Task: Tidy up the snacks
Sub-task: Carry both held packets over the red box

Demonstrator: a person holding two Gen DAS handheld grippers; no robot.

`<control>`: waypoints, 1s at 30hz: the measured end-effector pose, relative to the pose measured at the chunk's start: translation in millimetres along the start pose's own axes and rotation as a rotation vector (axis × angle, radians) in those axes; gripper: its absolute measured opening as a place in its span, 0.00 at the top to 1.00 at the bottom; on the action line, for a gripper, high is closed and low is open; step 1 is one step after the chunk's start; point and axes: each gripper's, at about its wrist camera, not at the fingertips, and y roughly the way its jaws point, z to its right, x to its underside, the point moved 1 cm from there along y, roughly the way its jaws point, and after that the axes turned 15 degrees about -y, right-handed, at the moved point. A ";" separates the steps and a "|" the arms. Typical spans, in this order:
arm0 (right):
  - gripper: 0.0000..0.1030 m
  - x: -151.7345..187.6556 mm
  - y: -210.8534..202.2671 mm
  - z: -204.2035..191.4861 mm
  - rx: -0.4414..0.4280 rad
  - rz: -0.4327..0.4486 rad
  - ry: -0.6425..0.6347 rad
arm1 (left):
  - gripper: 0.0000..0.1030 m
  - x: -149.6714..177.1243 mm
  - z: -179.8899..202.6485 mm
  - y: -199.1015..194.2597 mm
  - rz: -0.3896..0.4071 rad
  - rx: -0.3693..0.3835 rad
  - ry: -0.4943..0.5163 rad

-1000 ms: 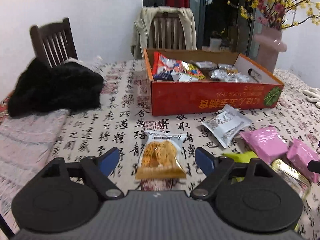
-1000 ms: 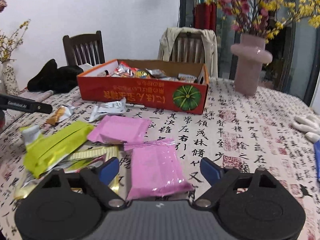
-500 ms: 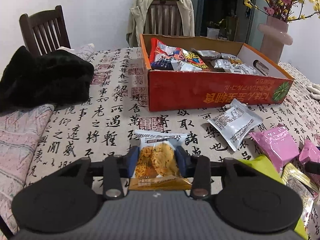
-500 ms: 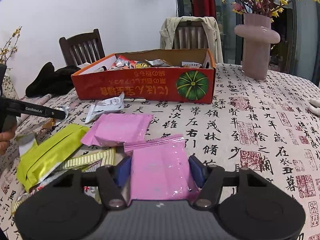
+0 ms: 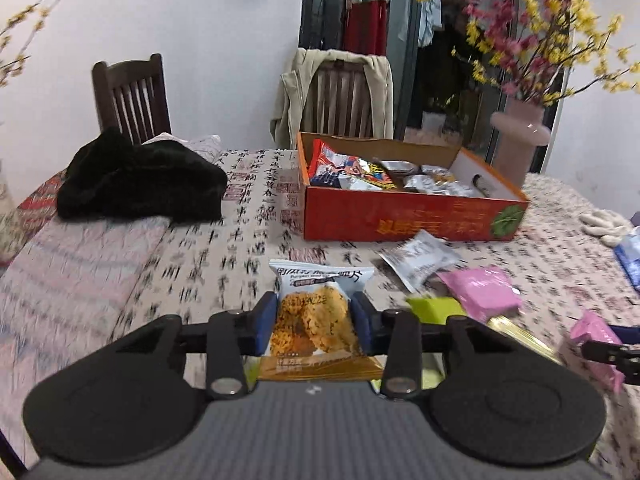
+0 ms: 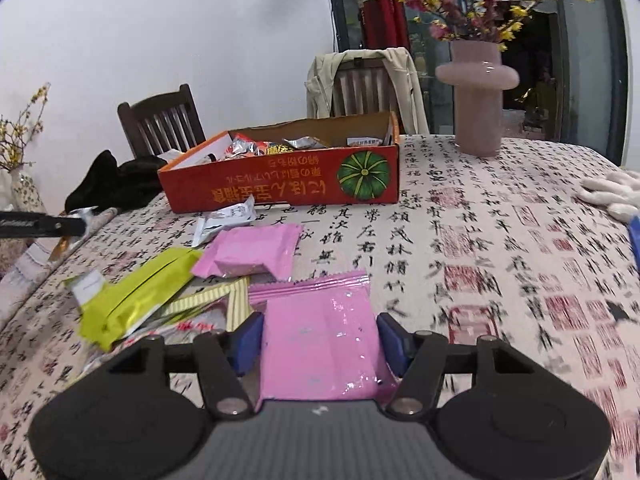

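My left gripper [image 5: 314, 320] is shut on an orange-and-white cracker packet [image 5: 316, 320], lifted above the tablecloth. My right gripper [image 6: 320, 340] is shut on a pink packet [image 6: 320, 340], both blue pads pressing its sides. The red cardboard box [image 5: 400, 216] with several snacks inside stands ahead of the left gripper, and ahead and left of the right one as the red cardboard box [image 6: 288, 188]. Loose on the cloth lie a silver packet [image 5: 420, 258], another pink packet [image 6: 252, 254], a lime-green packet [image 6: 132, 296] and a striped packet [image 6: 216, 300].
A black garment [image 5: 140, 180] lies at the table's left. A pink vase [image 6: 476, 96] with flowers stands behind the box on the right. White gloves [image 6: 612, 192] lie at the right edge. Two chairs [image 5: 128, 96] stand behind the table.
Both grippers closed from open onto their packets. The left one then lifted its cracker packet and moved back; the right one shifted slightly with the pink packet.
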 end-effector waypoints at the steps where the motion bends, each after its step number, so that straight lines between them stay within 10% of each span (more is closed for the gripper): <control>1: 0.41 3.2 -5.7 -1.6 0.000 0.004 0.002 | 0.60 6.8 -0.6 -9.5 -0.002 0.007 -0.012; 14: 0.41 45.1 -73.9 -37.2 -0.028 0.053 0.018 | 0.60 77.3 4.2 -88.7 -0.022 0.058 -0.040; 30: 0.41 58.6 -95.5 -45.8 0.042 0.071 -0.039 | 0.60 74.1 12.1 -91.7 -0.006 0.059 -0.036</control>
